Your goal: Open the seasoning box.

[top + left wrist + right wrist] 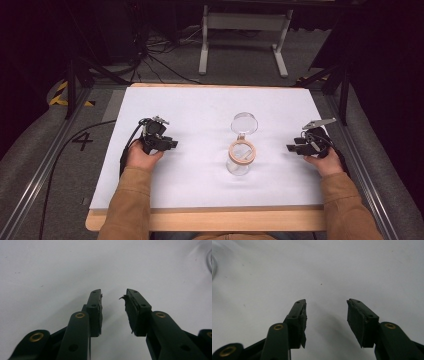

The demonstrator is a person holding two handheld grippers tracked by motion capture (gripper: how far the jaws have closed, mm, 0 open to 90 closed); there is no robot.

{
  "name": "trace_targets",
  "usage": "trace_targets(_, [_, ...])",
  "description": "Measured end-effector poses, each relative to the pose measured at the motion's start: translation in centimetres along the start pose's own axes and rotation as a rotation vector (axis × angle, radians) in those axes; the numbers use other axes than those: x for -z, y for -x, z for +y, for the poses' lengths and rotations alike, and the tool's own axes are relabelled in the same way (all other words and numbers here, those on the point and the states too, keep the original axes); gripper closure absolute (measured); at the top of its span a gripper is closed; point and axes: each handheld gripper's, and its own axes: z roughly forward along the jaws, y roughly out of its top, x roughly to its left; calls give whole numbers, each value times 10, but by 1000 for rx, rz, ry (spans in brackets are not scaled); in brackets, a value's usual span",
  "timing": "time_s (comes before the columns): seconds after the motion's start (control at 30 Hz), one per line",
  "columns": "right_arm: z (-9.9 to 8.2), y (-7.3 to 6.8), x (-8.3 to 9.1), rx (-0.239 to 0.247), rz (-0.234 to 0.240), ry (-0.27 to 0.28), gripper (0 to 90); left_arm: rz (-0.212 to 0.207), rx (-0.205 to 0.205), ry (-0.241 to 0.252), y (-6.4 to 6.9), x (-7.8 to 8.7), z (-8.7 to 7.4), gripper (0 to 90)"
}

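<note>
White-covered bench [190, 107] holds a clip-top glass jar [240, 156] at its centre, lid [244, 123] swung open. Left gripper [171, 144] and right gripper [292, 148] rest beside it, jaws apart, empty. Steady the jar before handling the lid.

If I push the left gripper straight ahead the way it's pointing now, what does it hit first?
Probably the glass jar. In the high view the left gripper points right across the white sheet toward it, nothing between. Its own view puts the glass off to the right, so it might pass just beside.
</note>
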Motion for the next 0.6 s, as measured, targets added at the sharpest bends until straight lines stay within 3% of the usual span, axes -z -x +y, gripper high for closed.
trace_targets(0.33, [1,-10,-11,53,0,-47,478,-35,5,-17,0,-2,1,650])
trace_targets(0.6, [1,-11,-9,61,2,-36,477,-55,13,4,1,2,2,641])
